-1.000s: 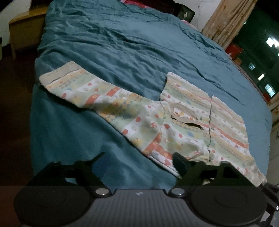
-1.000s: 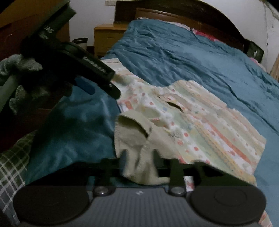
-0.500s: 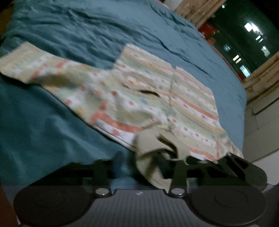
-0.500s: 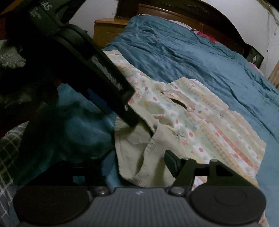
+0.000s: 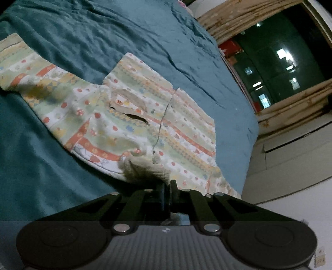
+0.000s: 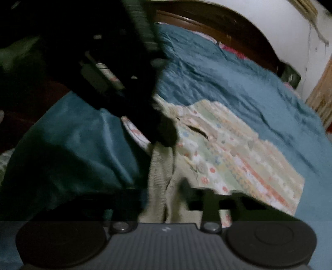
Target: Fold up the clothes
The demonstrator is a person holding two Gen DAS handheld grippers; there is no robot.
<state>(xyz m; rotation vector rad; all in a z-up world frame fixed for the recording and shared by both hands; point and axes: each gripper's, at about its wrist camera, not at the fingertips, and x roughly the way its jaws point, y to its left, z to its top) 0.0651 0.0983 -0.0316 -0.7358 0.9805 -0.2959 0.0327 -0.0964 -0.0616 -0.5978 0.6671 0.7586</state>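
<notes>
A striped, flower-patterned shirt (image 5: 128,116) lies spread flat on the teal bedspread (image 5: 103,31), one sleeve stretched to the left. My left gripper (image 5: 167,183) is shut on the beige ribbed cuff (image 5: 143,169) of the near sleeve, which is folded in over the shirt body. In the blurred right wrist view the shirt (image 6: 238,149) shows again. There the left gripper (image 6: 164,135) is a dark shape pinching the top of the cuff (image 6: 160,178). My right gripper (image 6: 159,189) is open, with the cuff hanging loose between its fingers.
The bedspread (image 6: 228,83) covers the whole bed up to a dark wooden headboard (image 6: 228,27). The bed's foot edge runs just right of the shirt, with pale floor (image 5: 290,166) beyond. Curtains (image 5: 238,18) frame a dark window (image 5: 280,62).
My left gripper swung in over the near sleeve and shut on the beige cuff. My right gripper, shut on that cuff one second ago, opened and let it go.
</notes>
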